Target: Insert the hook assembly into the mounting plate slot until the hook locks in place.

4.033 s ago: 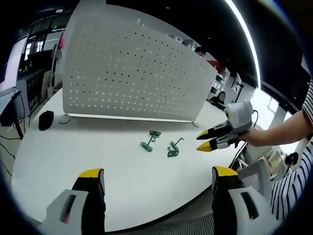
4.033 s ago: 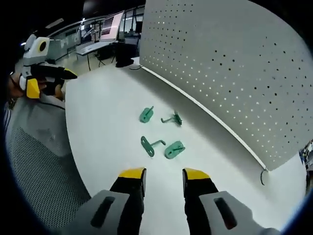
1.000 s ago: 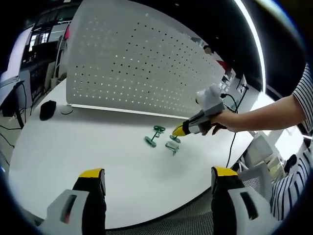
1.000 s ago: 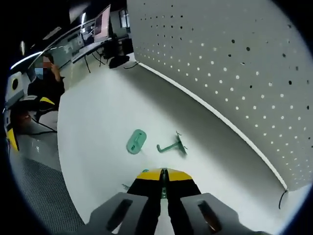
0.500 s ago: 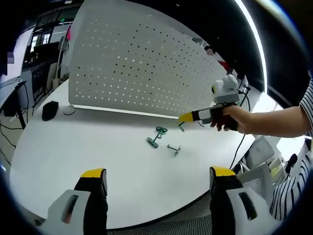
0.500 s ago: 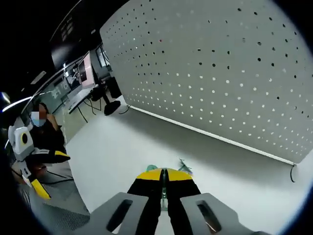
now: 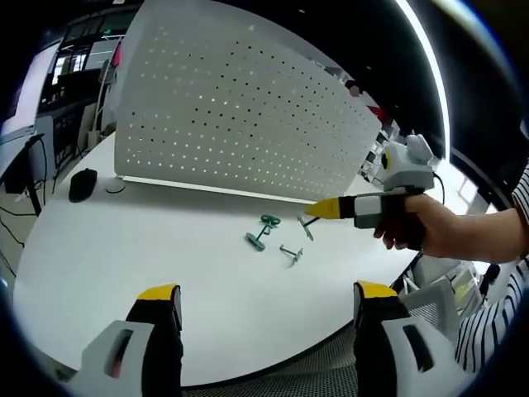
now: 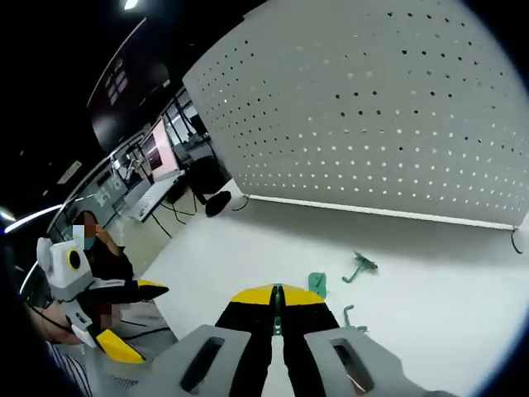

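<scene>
Hook assembly (image 7: 307, 227), small green metal, hangs pinched in the closed right claw (image 7: 317, 212) above the desk (image 7: 124, 240) before the pegboard (image 7: 231, 124); judged light, stiff, slippery, so grip the flat base; left claw (image 7: 260, 299) wide open, empty.

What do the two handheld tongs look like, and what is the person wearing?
Each pair of tongs has black jaws with yellow tips on a light grey body. The left tongs show a dark slot with a small red mark on each jaw base. The right tongs carry a grey-white block on top. The black-and-white striped sleeve belongs to the person's top.
</scene>
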